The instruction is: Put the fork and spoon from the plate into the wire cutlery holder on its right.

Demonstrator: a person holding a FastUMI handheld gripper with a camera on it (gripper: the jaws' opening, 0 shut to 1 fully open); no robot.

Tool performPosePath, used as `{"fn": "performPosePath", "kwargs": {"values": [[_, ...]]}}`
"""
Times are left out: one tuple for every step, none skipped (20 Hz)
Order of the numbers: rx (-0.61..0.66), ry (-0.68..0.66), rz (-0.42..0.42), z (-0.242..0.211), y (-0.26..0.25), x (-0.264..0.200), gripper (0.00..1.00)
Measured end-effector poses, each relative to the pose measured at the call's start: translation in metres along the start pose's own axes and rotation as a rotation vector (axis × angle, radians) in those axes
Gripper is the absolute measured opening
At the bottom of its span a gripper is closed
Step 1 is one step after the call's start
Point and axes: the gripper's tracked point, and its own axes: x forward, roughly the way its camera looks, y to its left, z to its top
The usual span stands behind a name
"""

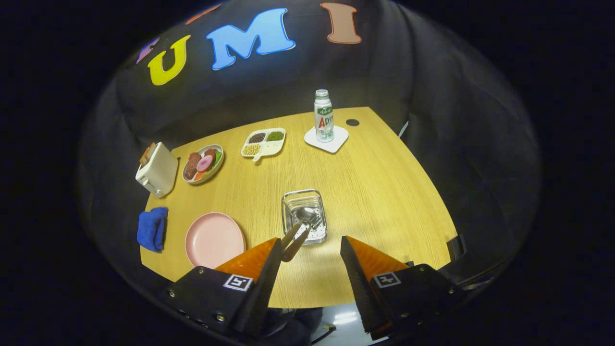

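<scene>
The wire cutlery holder (304, 215) stands on the wooden table (375, 192), just ahead of my fingers. A metal spoon (303, 217) and a fork (299, 242) lie in it, handles leaning out over its near rim toward my left finger. The pink plate (214, 239) lies bare to the left of the holder, beyond my left finger. My gripper (310, 250) is open, high above the table's near edge, with nothing between its fingers.
Further back stand a white toaster (157, 169), a plate of food (203, 163), a divided dish of beans (264, 142) and a bottle (324, 115) on a white coaster (326, 139). A blue cloth (153, 228) lies at the left edge.
</scene>
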Motion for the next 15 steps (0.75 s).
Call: {"fn": "performPosePath", "kwargs": {"values": [[-0.008,-0.072,0.008,0.016,0.005,-0.005,0.76],[-0.018,-0.143,0.007,0.03,0.006,-0.01,0.76],[-0.025,-0.22,0.006,0.046,0.009,-0.018,0.76],[-0.035,-0.298,0.0,0.063,0.012,-0.028,0.76],[-0.052,-0.374,-0.007,0.081,0.015,-0.04,0.76],[-0.072,-0.445,-0.017,0.097,0.017,-0.052,0.76],[-0.092,-0.504,-0.03,0.112,0.018,-0.066,0.76],[-0.108,-0.559,-0.033,0.126,0.02,-0.079,0.76],[-0.12,-0.597,-0.029,0.138,0.024,-0.093,0.76],[-0.128,-0.629,-0.026,0.148,0.027,-0.104,0.76],[-0.131,-0.657,-0.021,0.156,0.028,-0.115,0.75],[-0.134,-0.681,-0.013,0.165,0.03,-0.125,0.75],[-0.133,-0.703,-0.004,0.171,0.03,-0.136,0.75],[-0.13,-0.722,0.003,0.178,0.031,-0.144,0.75],[-0.123,-0.749,0.008,0.183,0.031,-0.153,0.75]]}}
